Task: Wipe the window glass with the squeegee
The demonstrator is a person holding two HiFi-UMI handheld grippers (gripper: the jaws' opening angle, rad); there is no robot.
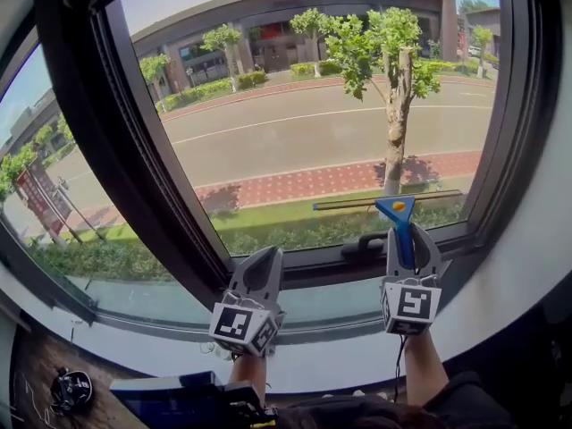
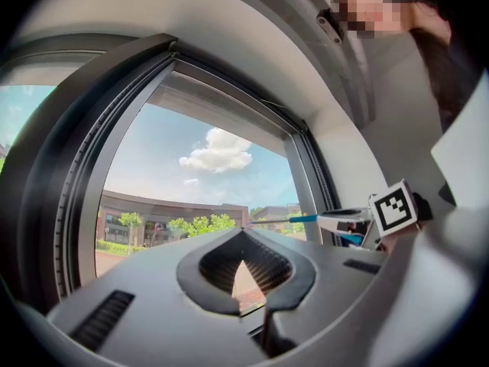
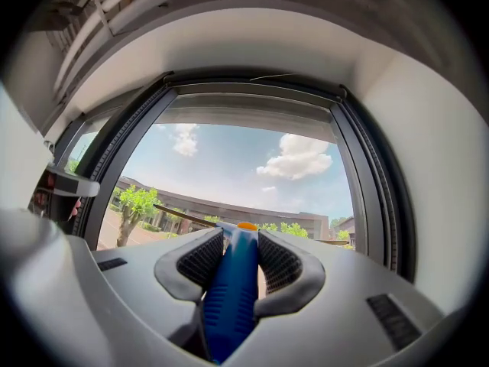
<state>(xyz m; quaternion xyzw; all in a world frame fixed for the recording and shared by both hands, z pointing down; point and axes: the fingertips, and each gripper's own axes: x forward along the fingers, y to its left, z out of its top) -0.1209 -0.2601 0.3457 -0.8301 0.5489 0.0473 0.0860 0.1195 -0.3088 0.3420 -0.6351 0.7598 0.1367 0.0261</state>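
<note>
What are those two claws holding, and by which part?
The right gripper holds the squeegee by its blue handle. The left gripper holds nothing; its jaws are together.

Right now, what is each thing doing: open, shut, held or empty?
squeegee, held by its blue handle, blade low by the window glass
right gripper, shut on the squeegee
left gripper, shut, holding nothing

Squeegee (image 1: pixel 394 206) before window glass (image 1: pixel 304 114), lower right
</note>
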